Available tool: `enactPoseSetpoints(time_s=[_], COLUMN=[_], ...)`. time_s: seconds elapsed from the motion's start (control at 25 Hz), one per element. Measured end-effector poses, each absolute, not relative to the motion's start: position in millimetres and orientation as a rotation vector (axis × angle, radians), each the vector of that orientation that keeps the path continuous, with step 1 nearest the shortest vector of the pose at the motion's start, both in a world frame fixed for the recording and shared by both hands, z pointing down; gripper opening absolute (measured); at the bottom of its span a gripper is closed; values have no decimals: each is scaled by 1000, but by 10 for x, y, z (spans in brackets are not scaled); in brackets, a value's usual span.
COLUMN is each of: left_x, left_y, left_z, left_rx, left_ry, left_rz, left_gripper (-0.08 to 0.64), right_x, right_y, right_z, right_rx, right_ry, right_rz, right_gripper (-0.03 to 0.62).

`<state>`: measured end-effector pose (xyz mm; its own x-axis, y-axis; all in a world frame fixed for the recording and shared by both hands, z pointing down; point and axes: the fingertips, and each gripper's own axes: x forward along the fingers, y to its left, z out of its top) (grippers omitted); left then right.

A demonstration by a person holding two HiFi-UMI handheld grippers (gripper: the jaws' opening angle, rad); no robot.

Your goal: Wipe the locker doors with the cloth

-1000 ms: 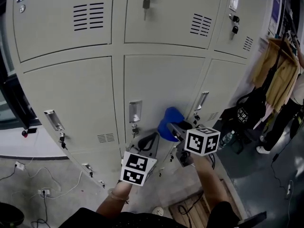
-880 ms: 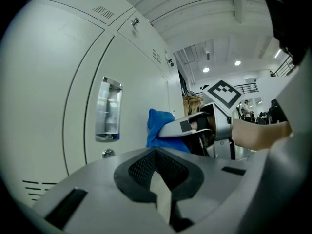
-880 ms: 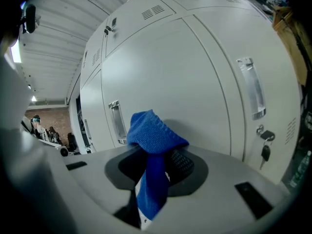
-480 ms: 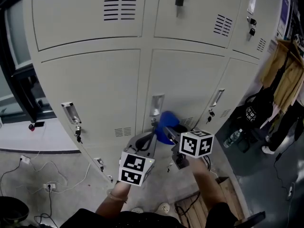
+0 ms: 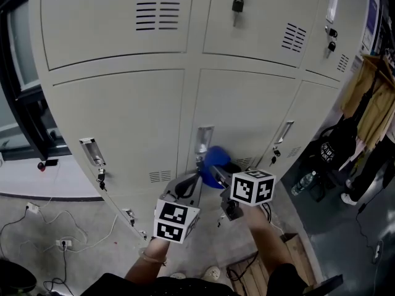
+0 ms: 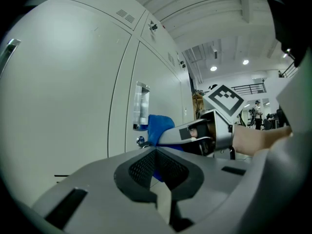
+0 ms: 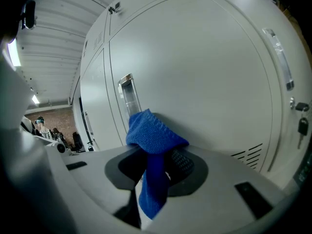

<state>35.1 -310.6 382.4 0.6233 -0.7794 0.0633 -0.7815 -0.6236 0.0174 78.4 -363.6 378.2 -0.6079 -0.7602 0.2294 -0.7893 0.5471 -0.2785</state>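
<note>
A blue cloth is pinched in my right gripper, which is shut on it. The cloth bunches against the lower middle locker door, just below and right of the recessed handle; its tail hangs down between the jaws of the right gripper. My left gripper hovers just left of it, close to the same door, shut with nothing held. The left gripper view shows its pads together, with the cloth and handle beyond.
Beige lockers fill the view; a key and padlock hang from an upper door. At the right are hanging coats, a black bag and a bottle. Cables lie on the floor at left, a wooden pallet by my feet.
The right gripper has carried the cloth leftward across the lower middle door, closer to its handle. The left gripper has stayed beside it, shut.
</note>
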Motion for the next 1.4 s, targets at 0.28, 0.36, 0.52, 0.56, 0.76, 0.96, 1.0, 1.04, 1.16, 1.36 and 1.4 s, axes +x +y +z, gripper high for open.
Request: enactPoseSetpoints(time_s=[0.28,0.36,0.52,0.56,0.76,0.96,1.0,1.04,1.16,1.36,1.4], left_x=[542,601,702,728,857,1006,1042,1077,1193,1432,1481], left_y=[-3178,-3188,-3207,-3211,-3229,-3248,-3252,-3258,-3285,-3304,-3307], left_z=[3791,3801,3804,3805,3802,3804,3797,3792,3784,3769,3763], left_rx=[2799,2799,2798,2798,2796,2802,2805,2807,2813,2832,2839], left_ry=[-1348,-1346,-1348,-1348,-1348,-1346,-1344,-1341,-1331,-1301,-1293], left_rz=[73,75,75,76,66,62,62,61,59,53,55], left_gripper=[6,6,6,6,6,6,6,6,6,6,6], right_x=[815,847,933,961,1132,1359,1414,1468,1627,1857,1900], right_y=[-3668,-3674,-3692,-3697,-3729,-3770,-3781,-3793,-3829,-3868,-3876], right_z=[3775,3772,3757,3751,3729,3733,3733,3733,3726,3721,3719], right_rx=[1290,1282,1282,1284,1309,1340,1348,1356,1377,1398,1403], right_ry=[-2720,-2726,-2729,-2730,-2730,-2724,-2722,-2721,-2713,-2691,-2688], right_rz=[527,527,529,528,527,541,543,546,546,531,529], right_gripper=[106,106,106,106,106,106,106,106,106,106,106])
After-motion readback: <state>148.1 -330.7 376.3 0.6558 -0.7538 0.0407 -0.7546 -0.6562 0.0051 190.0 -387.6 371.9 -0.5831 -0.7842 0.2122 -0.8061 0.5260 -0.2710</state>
